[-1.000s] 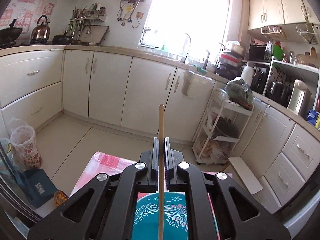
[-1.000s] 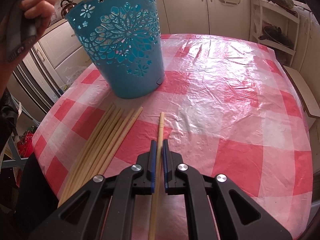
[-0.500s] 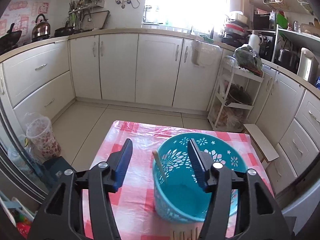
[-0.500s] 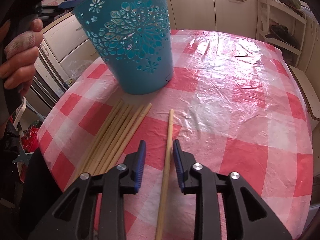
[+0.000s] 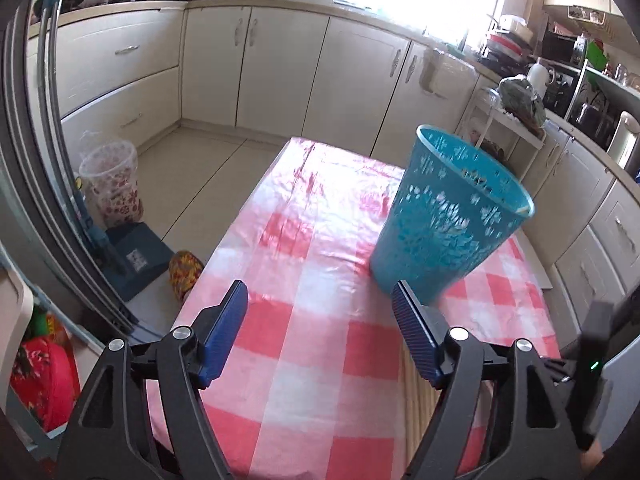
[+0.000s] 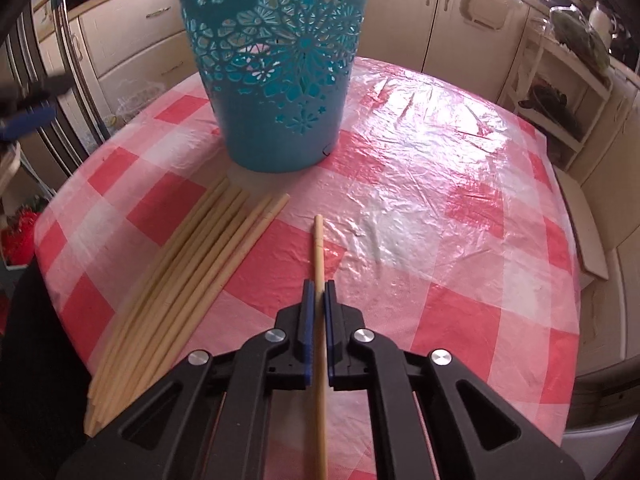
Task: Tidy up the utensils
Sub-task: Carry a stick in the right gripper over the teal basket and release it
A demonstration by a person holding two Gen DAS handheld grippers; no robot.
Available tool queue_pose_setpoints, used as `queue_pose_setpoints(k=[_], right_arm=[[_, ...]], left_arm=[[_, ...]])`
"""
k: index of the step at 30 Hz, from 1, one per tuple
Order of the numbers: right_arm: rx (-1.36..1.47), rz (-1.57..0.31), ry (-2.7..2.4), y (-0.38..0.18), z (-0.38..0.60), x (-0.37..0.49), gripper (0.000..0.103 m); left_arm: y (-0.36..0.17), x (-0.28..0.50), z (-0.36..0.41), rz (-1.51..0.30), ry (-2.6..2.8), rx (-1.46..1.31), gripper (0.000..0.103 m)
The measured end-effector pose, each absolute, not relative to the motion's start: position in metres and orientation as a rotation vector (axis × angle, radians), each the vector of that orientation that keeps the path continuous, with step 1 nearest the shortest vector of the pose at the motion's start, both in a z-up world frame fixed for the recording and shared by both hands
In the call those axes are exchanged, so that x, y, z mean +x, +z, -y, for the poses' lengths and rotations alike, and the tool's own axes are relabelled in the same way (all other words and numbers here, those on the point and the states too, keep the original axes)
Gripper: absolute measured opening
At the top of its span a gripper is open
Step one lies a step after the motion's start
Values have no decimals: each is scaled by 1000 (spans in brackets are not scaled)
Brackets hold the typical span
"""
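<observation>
A teal perforated basket [image 6: 272, 64] stands upright on the red-and-white checked table [image 6: 440, 208]; it also shows in the left wrist view [image 5: 448, 224]. My right gripper [image 6: 319, 290] is shut on a single wooden chopstick [image 6: 319, 256] that points toward the basket. A bundle of several chopsticks [image 6: 192, 272] lies flat to its left, front of the basket. My left gripper [image 5: 320, 300] is open and empty, above the table to the left of the basket. A few chopsticks [image 5: 416, 420] show under its right finger.
Cream kitchen cabinets [image 5: 280, 64] run along the far walls. A flowered bin [image 5: 112, 184] and a blue box [image 5: 136, 256] sit on the floor left of the table. A white shelf trolley [image 6: 560, 96] stands at the right.
My left gripper let the chopstick fall into the basket, then pulled back and down to the left. My right gripper opened, then shut again on the single chopstick.
</observation>
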State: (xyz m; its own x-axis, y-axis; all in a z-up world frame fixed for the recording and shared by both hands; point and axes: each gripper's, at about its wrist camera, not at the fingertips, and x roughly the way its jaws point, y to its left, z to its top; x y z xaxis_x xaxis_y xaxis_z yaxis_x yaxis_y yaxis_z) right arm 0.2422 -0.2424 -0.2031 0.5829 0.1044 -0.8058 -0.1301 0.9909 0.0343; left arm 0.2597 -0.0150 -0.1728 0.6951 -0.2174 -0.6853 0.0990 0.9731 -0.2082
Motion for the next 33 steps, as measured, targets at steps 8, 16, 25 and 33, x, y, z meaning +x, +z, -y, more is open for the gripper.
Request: queue_pose_setpoints(k=[8, 16, 25, 33], right_arm=[[378, -629, 372, -97, 282, 217, 6], [449, -308, 384, -11, 265, 305, 6], [460, -375, 257, -46, 257, 382, 6], [367, -408, 262, -55, 243, 369, 7]], left_arm=[[-214, 250, -4, -894, -169, -191, 71], [-209, 241, 8, -878, -187, -175, 71], [-222, 245, 2, -910, -193, -206, 71], [-227, 248, 1, -930, -189, -214, 71]])
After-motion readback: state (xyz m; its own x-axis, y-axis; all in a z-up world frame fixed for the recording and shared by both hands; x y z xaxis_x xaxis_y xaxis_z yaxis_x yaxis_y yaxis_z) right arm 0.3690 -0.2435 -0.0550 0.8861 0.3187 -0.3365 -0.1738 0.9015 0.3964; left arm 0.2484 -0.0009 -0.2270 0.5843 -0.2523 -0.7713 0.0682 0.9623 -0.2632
